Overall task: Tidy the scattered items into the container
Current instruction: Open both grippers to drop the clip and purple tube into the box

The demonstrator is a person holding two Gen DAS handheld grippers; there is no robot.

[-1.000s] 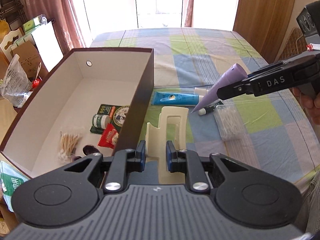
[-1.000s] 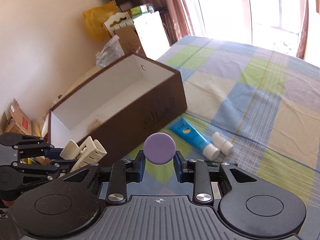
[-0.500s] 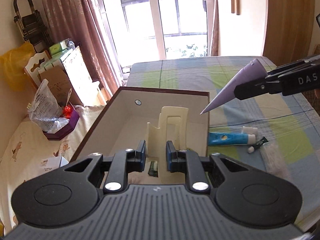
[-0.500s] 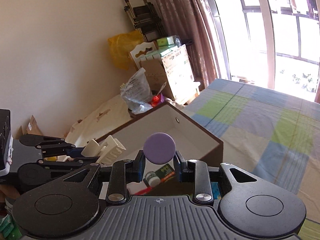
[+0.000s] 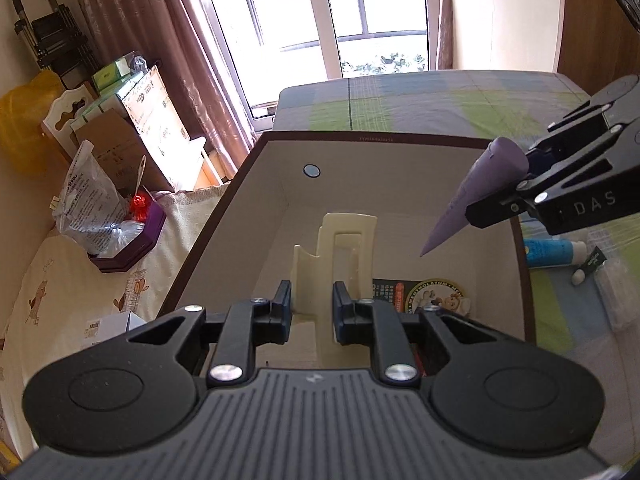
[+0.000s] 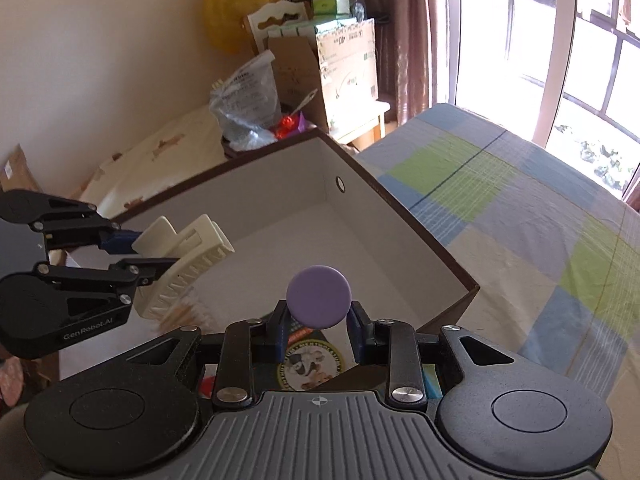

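Each hand-held gripper was matte black with a ribbed grey body, silver screws and blue pads; the right hand-held gripper [image 5: 520,188] bore "DAS", the left hand-held gripper [image 6: 156,256] "GenRobot.AI"

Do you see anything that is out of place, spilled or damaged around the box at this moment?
Nothing looks spilled or damaged. A blue tube and a small white-tipped item lie on the checked cloth outside the brown box. The left gripper holds a cream hair claw and the right gripper a purple cone, both above the box.
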